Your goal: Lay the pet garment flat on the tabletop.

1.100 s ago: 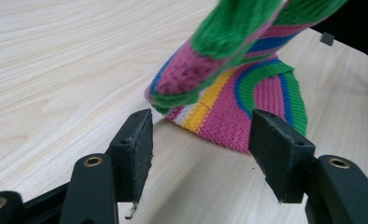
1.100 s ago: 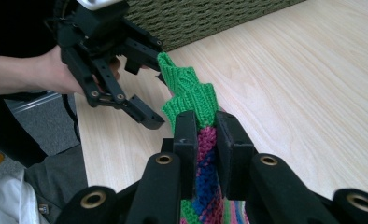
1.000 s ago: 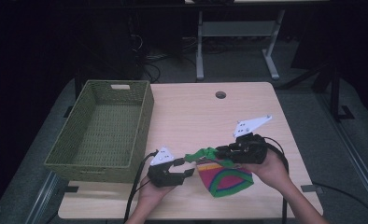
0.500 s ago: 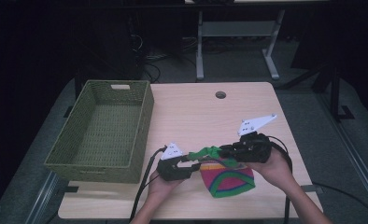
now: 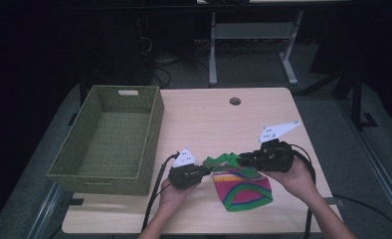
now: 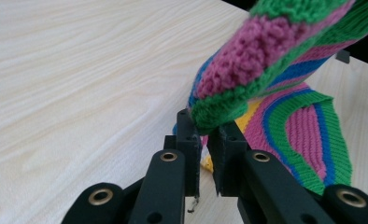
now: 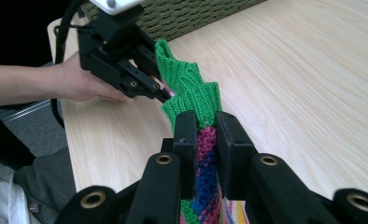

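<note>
A knitted striped sock point(image 5: 241, 186) in green, pink, blue and yellow lies near the table's front edge, its green cuff lifted between both grippers. My left gripper point(image 5: 208, 171) is shut on the cuff's left edge; in the left gripper view the jaws pinch the green rim of the sock point(image 6: 229, 105). My right gripper point(image 5: 242, 160) is shut on the cuff's right side; in the right gripper view the sock point(image 7: 191, 95) rises between the jaws, and the left gripper point(image 7: 166, 95) holds its far corner.
A green woven basket point(image 5: 109, 137) stands open at the table's left. A round cable hole point(image 5: 235, 101) sits near the table's far edge. Cables trail from both grippers off the front edge. The light wooden table point(image 5: 209, 124) stretches behind the sock.
Both grippers have shifted slightly to the right and forward with the cuff, which is now raised and stretched a little between them.
</note>
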{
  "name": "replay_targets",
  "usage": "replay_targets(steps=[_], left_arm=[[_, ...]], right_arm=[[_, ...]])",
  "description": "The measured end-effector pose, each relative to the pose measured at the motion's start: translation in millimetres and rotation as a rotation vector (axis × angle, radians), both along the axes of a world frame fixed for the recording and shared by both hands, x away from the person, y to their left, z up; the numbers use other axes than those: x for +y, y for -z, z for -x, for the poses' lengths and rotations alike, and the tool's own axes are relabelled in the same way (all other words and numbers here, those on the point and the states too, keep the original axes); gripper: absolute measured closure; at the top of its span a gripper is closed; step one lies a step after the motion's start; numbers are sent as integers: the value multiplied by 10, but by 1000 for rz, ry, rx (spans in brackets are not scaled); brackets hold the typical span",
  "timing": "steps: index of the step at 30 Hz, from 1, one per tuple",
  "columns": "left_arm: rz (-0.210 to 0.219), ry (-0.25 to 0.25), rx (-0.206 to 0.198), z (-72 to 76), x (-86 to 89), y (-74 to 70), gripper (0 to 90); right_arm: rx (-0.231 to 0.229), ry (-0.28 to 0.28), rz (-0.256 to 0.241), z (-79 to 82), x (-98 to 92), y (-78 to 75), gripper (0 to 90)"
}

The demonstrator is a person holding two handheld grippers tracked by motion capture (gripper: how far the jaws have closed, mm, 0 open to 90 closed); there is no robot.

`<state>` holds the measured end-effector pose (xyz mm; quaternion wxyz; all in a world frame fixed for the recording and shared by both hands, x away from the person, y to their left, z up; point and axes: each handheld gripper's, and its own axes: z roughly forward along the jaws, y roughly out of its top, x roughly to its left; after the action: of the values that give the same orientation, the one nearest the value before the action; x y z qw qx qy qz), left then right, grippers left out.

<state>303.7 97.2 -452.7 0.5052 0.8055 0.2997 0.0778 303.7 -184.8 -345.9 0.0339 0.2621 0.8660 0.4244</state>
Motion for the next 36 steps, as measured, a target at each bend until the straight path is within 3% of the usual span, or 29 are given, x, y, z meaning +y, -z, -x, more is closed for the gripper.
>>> replay_targets(steps=[14,20,21,36], left_arm=[[-25,-27,-39,-71,8,-213,839],[-53,-40,-37,-162,14,-306,839],[-73,-36,-38,-191,1,-332,839],[-123,-68,-12,-396,-143,-296,838]], right_arm=[[-18,64,19,-106,-79,25,788],[-31,89,28,-165,-99,27,789],[-36,100,45,-200,-102,27,789],[-39,177,77,-521,-138,109,788]])
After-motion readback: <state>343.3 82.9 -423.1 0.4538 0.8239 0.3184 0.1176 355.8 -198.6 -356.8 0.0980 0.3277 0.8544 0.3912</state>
